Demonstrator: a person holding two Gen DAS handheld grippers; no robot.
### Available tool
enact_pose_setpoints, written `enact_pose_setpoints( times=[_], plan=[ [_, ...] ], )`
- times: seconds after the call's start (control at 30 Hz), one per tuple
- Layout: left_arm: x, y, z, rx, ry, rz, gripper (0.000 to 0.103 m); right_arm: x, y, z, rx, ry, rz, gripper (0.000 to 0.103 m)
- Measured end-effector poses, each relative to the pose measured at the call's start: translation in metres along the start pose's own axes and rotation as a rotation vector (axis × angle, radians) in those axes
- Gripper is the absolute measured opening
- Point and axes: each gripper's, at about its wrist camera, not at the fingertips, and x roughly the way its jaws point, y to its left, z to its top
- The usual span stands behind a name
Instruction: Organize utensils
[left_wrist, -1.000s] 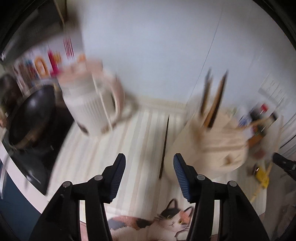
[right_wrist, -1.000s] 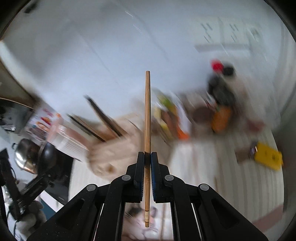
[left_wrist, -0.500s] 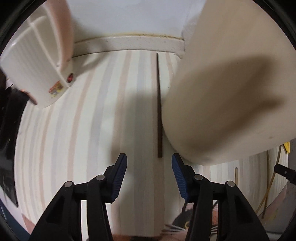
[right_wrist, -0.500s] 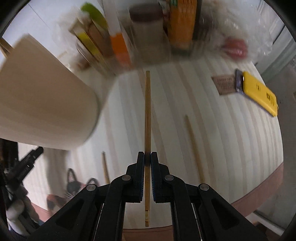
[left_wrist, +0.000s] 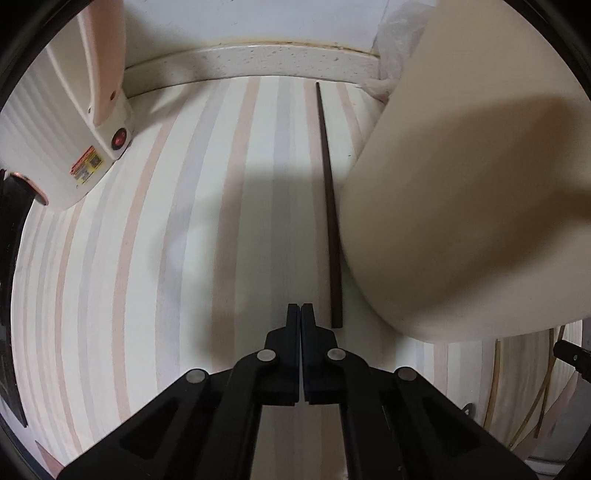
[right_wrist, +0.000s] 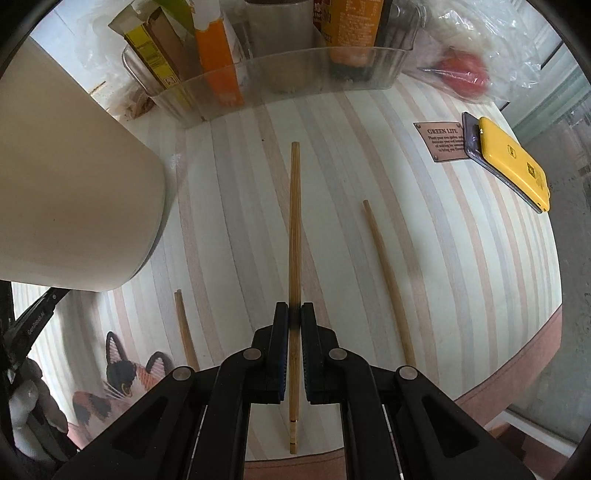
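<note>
My left gripper (left_wrist: 300, 308) has just snapped closed on nothing beside the dark chopstick (left_wrist: 328, 206), while my right gripper (right_wrist: 294, 314) clamps a bamboo chopstick (right_wrist: 294, 221).

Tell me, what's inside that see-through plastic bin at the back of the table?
The clear bin holds upright packages: a yellow-green box, an orange-and-white carton, a grey container and an orange bottle. Their tops run out of view, and anything behind them is hidden.

the left gripper (left_wrist: 300, 308), its jaws just snapped together on nothing, hangs over a striped tablecloth (left_wrist: 184, 240). a dark chopstick (left_wrist: 328, 199) lies just right of its tips, beside a large cream container (left_wrist: 461, 166). a white kettle (left_wrist: 62, 122) stands at left.
</note>
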Motion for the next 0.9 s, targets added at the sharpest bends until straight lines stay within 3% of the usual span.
enact_pose_setpoints(
  times=[0.07,0.2,0.3,0.4,0.47,0.63,0.77,0.83,0.87,0.9],
  plan=[
    [-0.002,0.008,-0.005,-0.019,0.002,0.014,0.000,-0.004,0.002,-0.001,-0.003,-0.004,0.000,0.007],
    [-0.011,0.024,-0.013,-0.047,-0.019,-0.034,0.001,-0.012,0.006,-0.002,-0.006,-0.012,0.009,0.007],
    [-0.020,0.010,-0.026,0.079,-0.057,-0.016,0.009,-0.015,0.009,-0.002,-0.014,-0.023,0.003,0.007],
    [-0.021,-0.017,-0.045,0.260,-0.112,0.074,0.025,-0.014,0.010,-0.004,-0.018,-0.020,-0.009,0.007],
    [-0.020,-0.026,-0.050,0.306,-0.122,0.099,0.031,-0.011,0.008,-0.006,-0.020,-0.015,-0.018,0.007],
    [-0.010,-0.042,-0.053,0.327,-0.140,0.126,0.031,-0.004,0.002,-0.013,-0.011,0.001,-0.041,0.007],
    [-0.010,-0.055,-0.033,0.329,-0.168,0.147,0.031,-0.001,-0.003,-0.017,-0.006,0.010,-0.066,0.007],
    [-0.008,-0.055,-0.028,0.328,-0.180,0.137,0.025,0.001,-0.004,-0.019,-0.006,0.015,-0.077,0.007],
    [-0.007,-0.055,-0.025,0.331,-0.178,0.130,0.010,0.001,-0.005,-0.019,-0.005,0.016,-0.079,0.007],
    [-0.007,-0.056,-0.026,0.340,-0.178,0.142,0.005,0.001,-0.004,-0.020,-0.005,0.017,-0.080,0.007]
  ],
)
